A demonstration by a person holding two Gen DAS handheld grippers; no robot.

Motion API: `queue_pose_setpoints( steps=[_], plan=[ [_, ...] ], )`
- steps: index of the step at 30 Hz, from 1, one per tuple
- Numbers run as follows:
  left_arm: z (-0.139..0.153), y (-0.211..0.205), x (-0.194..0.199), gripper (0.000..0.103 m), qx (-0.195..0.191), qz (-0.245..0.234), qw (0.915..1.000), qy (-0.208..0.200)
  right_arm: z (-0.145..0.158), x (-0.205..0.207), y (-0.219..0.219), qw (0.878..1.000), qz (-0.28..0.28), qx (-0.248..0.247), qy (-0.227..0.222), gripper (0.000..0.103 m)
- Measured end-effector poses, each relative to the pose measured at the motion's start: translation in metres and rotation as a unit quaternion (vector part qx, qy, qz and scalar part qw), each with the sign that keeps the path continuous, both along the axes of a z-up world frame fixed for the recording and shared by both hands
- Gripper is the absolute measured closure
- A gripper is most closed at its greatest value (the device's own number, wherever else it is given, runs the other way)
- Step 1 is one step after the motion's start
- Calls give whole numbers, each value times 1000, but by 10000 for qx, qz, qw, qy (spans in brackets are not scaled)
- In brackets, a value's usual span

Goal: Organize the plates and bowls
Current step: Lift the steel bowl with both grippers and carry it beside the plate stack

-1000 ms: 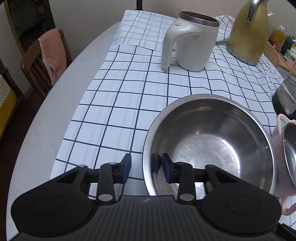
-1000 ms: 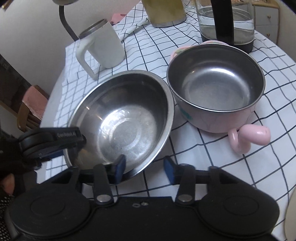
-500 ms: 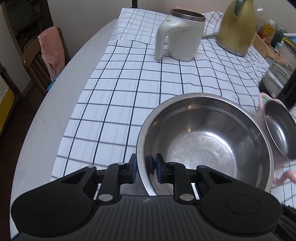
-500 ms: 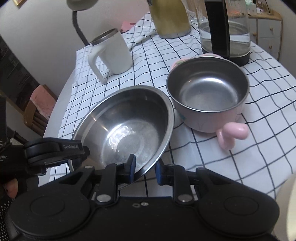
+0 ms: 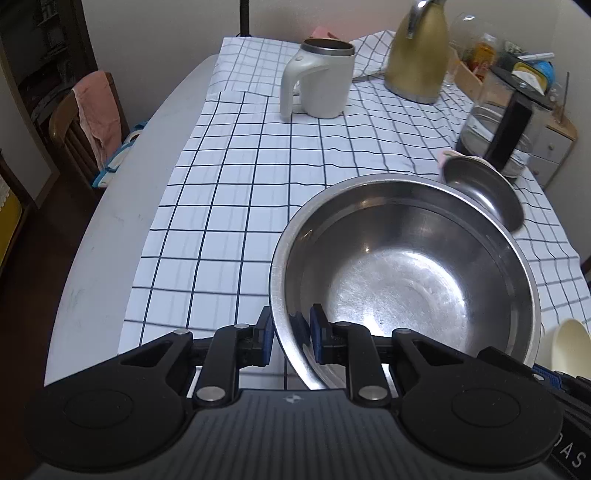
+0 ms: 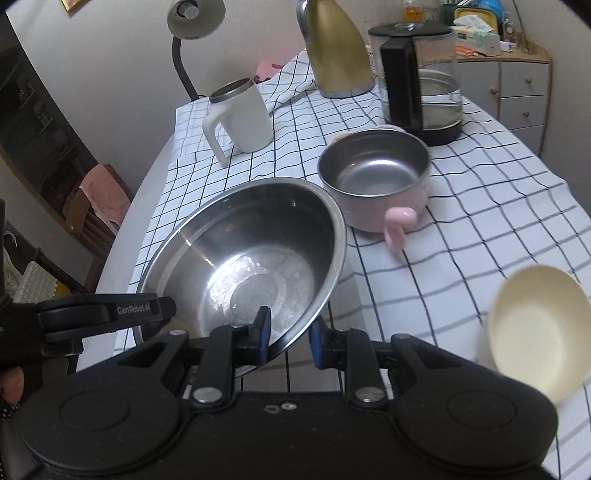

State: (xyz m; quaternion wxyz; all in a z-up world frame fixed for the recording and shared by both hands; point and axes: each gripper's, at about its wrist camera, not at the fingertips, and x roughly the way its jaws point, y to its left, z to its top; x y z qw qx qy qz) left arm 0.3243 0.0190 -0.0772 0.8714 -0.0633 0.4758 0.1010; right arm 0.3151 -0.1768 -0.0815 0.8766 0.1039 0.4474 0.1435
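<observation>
- Two grippers on one steel bowl [image 5: 406, 280] — left gripper [image 5: 290, 328] pinches the near-left rim, blue pads either side of the wall, jaws nearly pressed together on it.
- Right gripper [image 6: 288, 330] has the bowl's near rim btwn its jaws too; inner pad sits on the inside wall, outer pad [image 6: 317, 341] looks a touch off the rim, can't tell if it presses.
- Both grippers angled steeply down, cameras looking over the bowl; it sits tilted, held off the checked cloth [image 5: 258, 177] over the surface [image 5: 110, 229].
- Left gripper's body shows at the left edge in right wrist view, w/ a bit of the person's hand [image 6: 11, 380] below it.
- Pink pot [image 6: 380, 188] w/ steel lining just beyond the bowl, right side, close but apart; its pink handle points toward the camera.
- Cream bowl [image 6: 535, 328] near right, blurred, well clear of the steel one.
- Farther back: white mug [image 6: 240, 118], gold kettle [image 6: 336, 51], glass coffee pot [image 6: 424, 88], desk lamp [image 6: 192, 18].
- Chair w/ pink towel [image 5: 98, 110] off the surface's left edge.
</observation>
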Motion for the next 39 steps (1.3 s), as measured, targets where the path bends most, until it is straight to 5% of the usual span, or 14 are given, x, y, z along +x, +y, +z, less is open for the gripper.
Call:
queue_pose_setpoints(
  steps=[17, 39],
  plan=[
    [50, -79, -115, 84, -48, -944, 9949, -341, 46, -109, -75, 9992, -355, 49, -200, 81],
    [-11, -179, -198, 83, -310, -1881, 9816, 129, -1, -219, -168, 9944, -1011, -216, 237, 82]
  ],
)
